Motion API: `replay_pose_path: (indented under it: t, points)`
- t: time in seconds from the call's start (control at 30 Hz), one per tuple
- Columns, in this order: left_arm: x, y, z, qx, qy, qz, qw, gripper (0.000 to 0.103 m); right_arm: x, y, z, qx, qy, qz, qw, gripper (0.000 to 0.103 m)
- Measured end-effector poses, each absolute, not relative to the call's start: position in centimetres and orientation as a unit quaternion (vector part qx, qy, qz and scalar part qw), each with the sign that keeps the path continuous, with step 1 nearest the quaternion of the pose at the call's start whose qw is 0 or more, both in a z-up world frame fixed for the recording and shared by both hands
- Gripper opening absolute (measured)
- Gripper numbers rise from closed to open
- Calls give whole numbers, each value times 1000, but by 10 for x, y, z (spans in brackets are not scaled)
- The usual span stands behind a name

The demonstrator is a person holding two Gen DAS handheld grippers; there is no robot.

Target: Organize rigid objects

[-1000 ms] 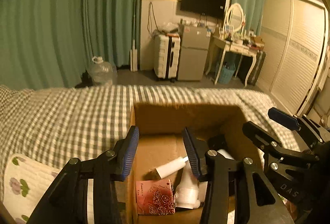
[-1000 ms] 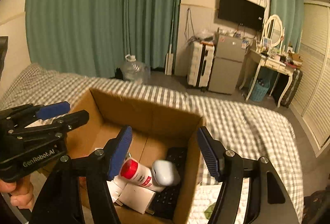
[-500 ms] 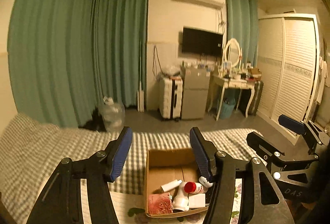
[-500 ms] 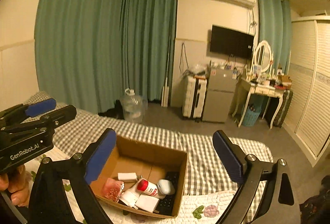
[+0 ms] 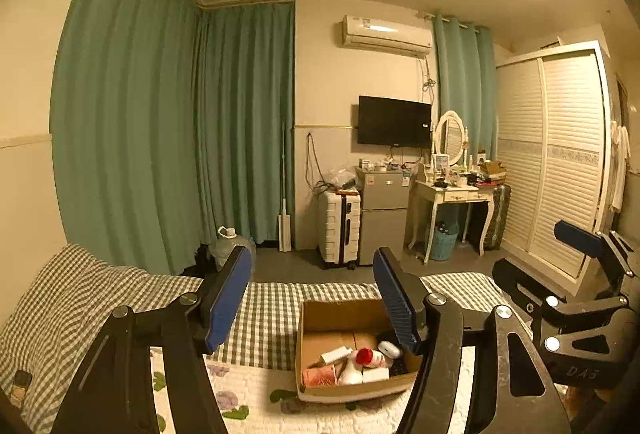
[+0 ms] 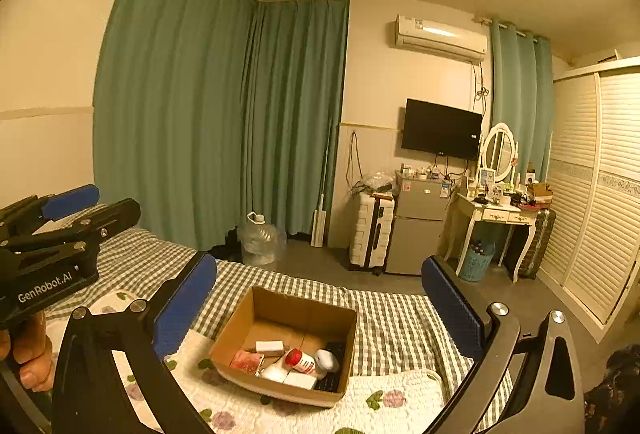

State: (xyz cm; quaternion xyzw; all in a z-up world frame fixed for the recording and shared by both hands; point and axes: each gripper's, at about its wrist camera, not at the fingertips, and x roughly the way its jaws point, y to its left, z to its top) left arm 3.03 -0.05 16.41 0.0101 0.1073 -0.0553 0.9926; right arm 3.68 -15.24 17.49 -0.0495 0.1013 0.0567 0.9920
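Held both grippers high and well back from the box, which sat on the bed. Left gripper spread wide, nothing between the fingers; right gripper likewise wide open and empty.

Inside the box, crowded toward the near end: a red-capped bottle lying on its side, a white rounded case touching it on the right, a small white block farther back, a pink packet at the near left, a dark keyboard-like slab along the right wall. Far half of the floor bare cardboard.

Judged all of them light and stiff. Bottle probably smooth and apt to roll: best taken across the body, not the cap. Case likely slippery on its curve; a pinch across the narrower sides would suit. Block easy by its flat faces. Packet thin, perhaps needing an edge lifted first. Box itself light, walls liable to flex if pinched.

Bed soft under a checked sheet and a flowered quilt, so the box could tip or sink under a push. Beyond: green curtains, a water jug on the floor, suitcase, small fridge, dressing table, television, louvred wardrobe. Warm, dim light.
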Motion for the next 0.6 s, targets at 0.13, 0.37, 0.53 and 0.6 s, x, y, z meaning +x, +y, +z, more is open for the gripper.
replay_pose_path:
  t: [0.13,0.37,0.53,0.6]
  points:
    - [12,-2,151,16,94,-50,994,67,14,-152,168,-45,95,54,993,103]
    - [15,-4,112,14,127,-67,990,67,3,-158,135,-54,104,37,992,103]
    - [26,-7,76,24,141,-50,988,67,14,-166,103,-50,118,15,992,103]
    - [31,-6,64,22,148,-47,988,67,17,-166,93,-50,114,6,992,103]
